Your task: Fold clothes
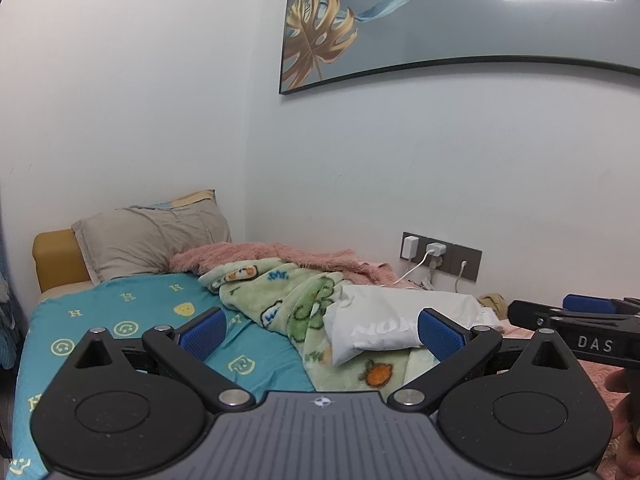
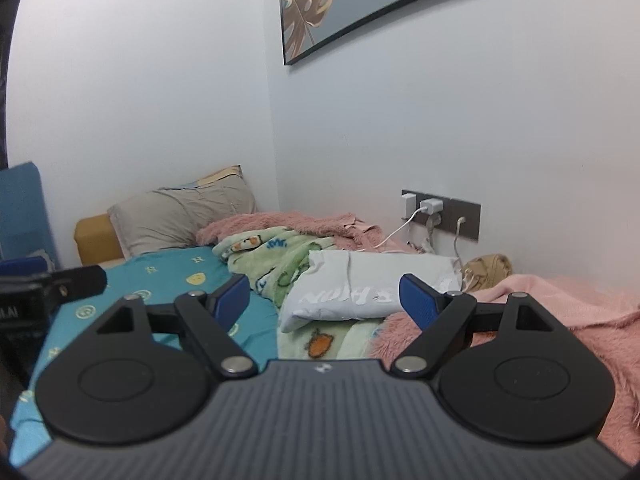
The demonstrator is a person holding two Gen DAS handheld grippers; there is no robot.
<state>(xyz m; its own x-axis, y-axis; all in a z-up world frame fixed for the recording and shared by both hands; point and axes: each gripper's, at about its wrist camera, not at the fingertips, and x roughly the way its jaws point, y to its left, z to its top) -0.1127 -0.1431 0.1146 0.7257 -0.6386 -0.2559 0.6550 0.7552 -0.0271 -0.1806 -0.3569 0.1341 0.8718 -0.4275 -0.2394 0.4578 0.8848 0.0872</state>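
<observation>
A white garment with grey lettering (image 1: pixel 396 324) lies folded on a green cartoon-print blanket (image 1: pixel 296 300) on the bed; it also shows in the right wrist view (image 2: pixel 360 288). My left gripper (image 1: pixel 320 332) is open and empty, held above the bed in front of the garment. My right gripper (image 2: pixel 324 300) is open and empty too, also short of the garment. The right gripper shows at the right edge of the left wrist view (image 1: pixel 576 320), and the left gripper at the left edge of the right wrist view (image 2: pixel 52 280).
The bed has a teal smiley-print sheet (image 1: pixel 132 320), a pink fuzzy blanket (image 2: pixel 560 320), a beige pillow (image 1: pixel 148 240) and a tan garment (image 2: pixel 488 268) by the wall. Wall sockets with chargers and cables (image 1: pixel 436 254) sit just behind the bed. A framed picture (image 1: pixel 440 16) hangs above.
</observation>
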